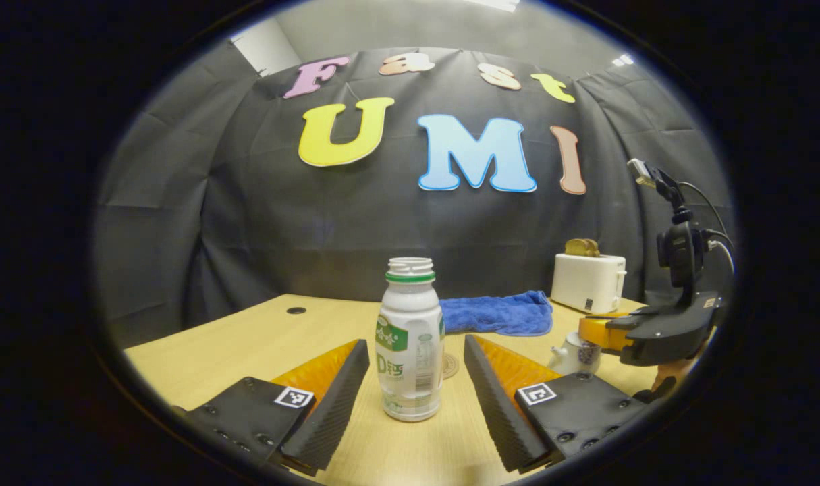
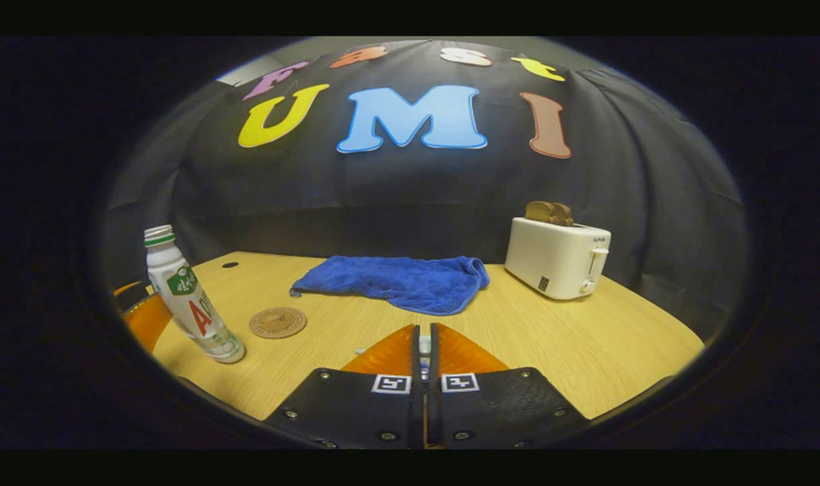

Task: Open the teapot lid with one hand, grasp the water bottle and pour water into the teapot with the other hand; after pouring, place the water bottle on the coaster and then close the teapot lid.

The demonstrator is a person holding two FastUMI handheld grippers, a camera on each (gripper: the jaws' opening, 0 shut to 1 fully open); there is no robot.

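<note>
Astride bottle (image 1: pixel 410 341): left gripper (image 1: pixel 416 378), wide.

Uncapped water bottle (image 2: pixel 188 300) upright beside coaster (image 2: pixel 278 322) on table (image 2: pixel 585 344)

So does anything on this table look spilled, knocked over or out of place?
Nothing stands out. The uncapped water bottle stands upright on the wooden table, between the open left claw fingers. The coaster lies flat, the blue towel is loosely bunched, and the toaster holds toast. No spill shows.
</note>
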